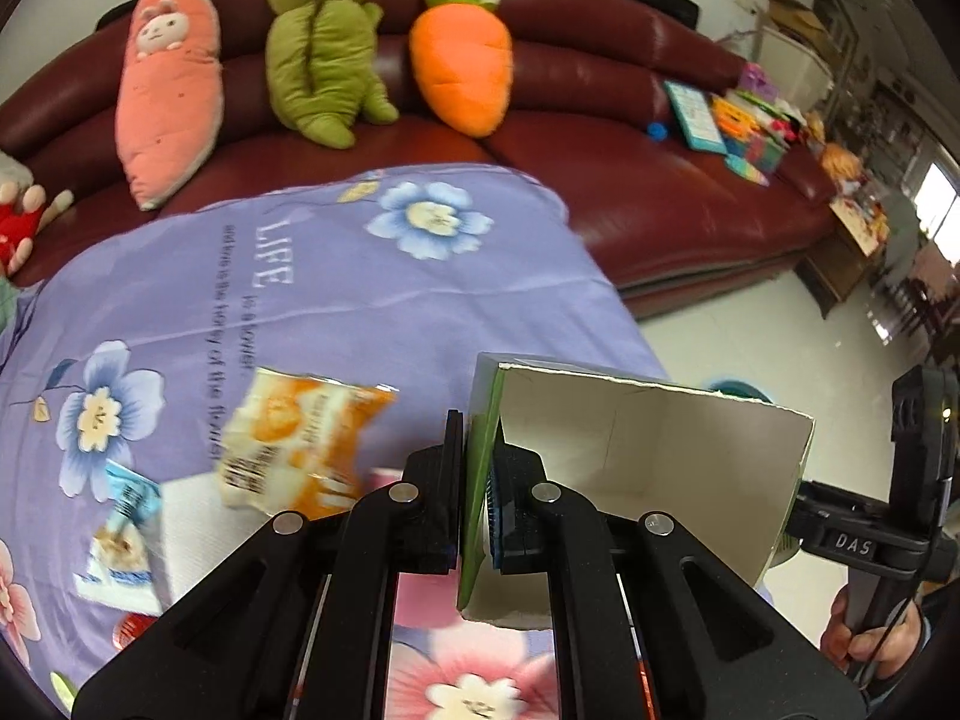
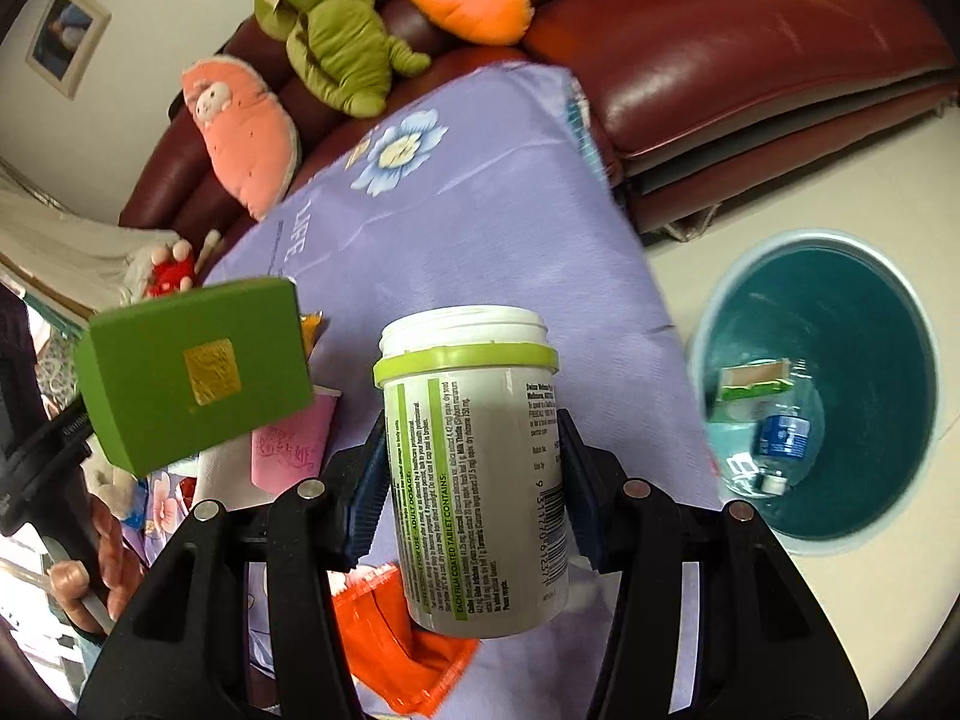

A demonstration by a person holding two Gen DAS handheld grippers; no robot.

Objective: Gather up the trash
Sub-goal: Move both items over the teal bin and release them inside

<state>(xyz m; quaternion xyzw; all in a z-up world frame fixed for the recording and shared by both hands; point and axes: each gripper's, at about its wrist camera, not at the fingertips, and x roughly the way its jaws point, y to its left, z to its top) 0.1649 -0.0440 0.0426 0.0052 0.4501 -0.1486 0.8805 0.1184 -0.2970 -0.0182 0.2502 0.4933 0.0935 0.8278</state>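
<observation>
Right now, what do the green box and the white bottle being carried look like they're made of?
Green box: thin cardboard, likely; matte green outside, plain pale inside, with a rough torn rim at the open end.
White bottle: plastic, apparently; smooth, slightly glossy white wall, screw-threaded neck with no cap, lime-green ring and a printed label with a barcode.

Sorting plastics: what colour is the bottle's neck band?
Lime green band on a white bottle; right wrist view.

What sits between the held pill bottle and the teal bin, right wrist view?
Nothing solid: only the purple floral cloth edge, then bare pale floor. The bottle is in the right gripper; the bin stands apart on the floor.
</observation>
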